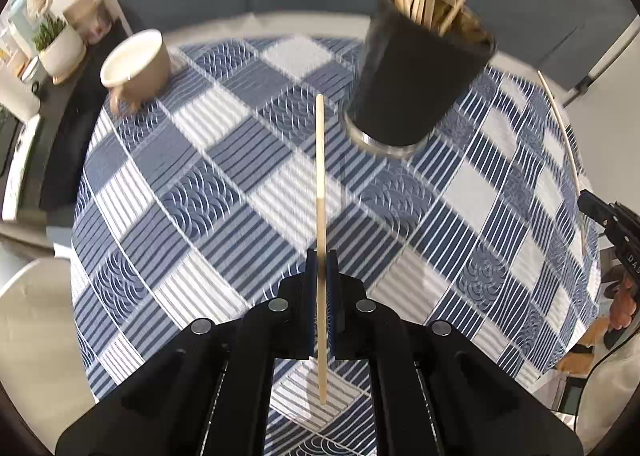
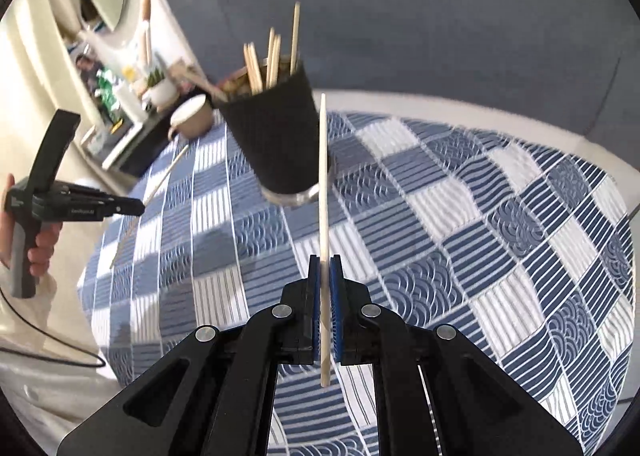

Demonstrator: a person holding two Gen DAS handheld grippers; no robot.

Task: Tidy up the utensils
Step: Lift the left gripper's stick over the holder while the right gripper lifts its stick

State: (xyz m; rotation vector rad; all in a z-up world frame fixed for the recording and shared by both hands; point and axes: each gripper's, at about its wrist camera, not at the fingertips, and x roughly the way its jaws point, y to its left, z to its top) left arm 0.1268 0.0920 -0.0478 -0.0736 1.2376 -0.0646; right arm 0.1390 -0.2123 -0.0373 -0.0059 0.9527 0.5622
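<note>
Blue-and-white checked desk (image 1: 248, 159) | left gripper (image 1: 321, 276) fingers clamped on 1 pale wooden chopstick (image 1: 320, 175) | right gripper (image 2: 325, 280) fingers clamped on 1 more (image 2: 323, 175) | black cup-shaped holder (image 1: 416, 71) of chopsticks stands ahead | risk: long sticks could knock the crowded holder over or miss its mouth.

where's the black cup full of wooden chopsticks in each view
Left wrist view: the black cup full of wooden chopsticks stands upper right of centre, on the blue checked tablecloth.
Right wrist view: it stands upper centre-left.
Shared landmark: the beige mug, left of the cup in both.
</note>
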